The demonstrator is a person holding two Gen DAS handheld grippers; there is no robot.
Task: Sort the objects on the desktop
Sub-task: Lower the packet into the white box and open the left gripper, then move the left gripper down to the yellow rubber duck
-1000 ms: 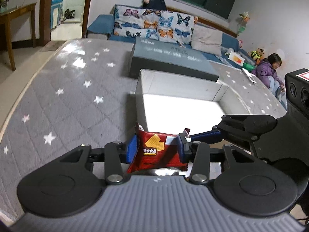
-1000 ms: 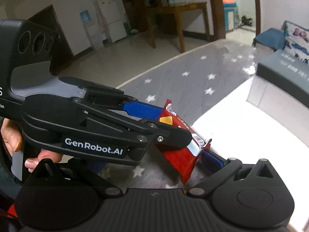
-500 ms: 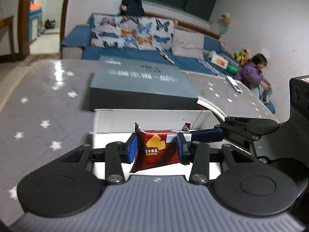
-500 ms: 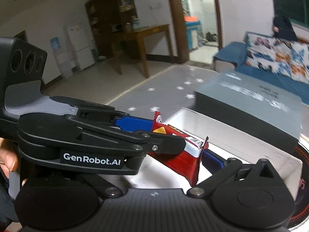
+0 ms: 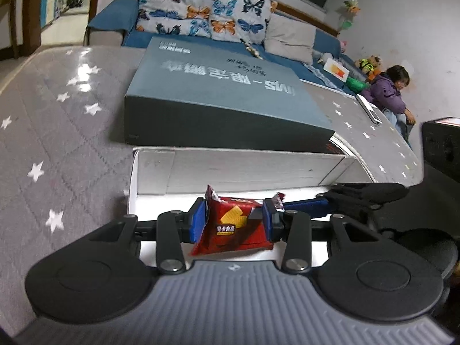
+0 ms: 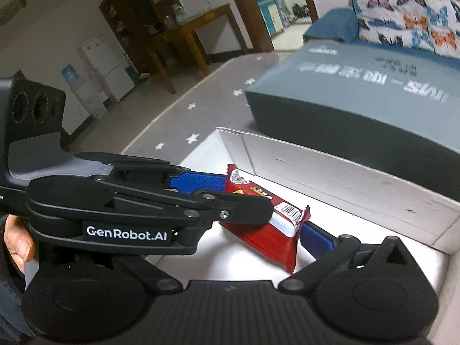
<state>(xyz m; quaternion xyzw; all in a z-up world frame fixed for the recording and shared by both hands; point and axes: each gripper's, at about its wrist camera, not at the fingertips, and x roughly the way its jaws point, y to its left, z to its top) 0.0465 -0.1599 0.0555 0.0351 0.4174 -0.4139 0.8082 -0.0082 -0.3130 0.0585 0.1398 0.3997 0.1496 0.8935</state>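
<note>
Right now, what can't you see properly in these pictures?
- Floor of the open white cardboard box: glare whitens it in the left wrist view.
- Right tool: its own body hides one finger, so open or shut is unclear.
- Red snack packet: the left tool covers its ends.
- Grey lidded box: cut off by the right wrist view's edge.

Right gripper [image 5: 302, 205] fingertips hidden behind left jaws and red snack packet [image 5: 234, 224]; grip state indeterminate. Packet's lower edge hidden below the jaws. White box [image 6: 345, 172] cut off right of jaws.
</note>
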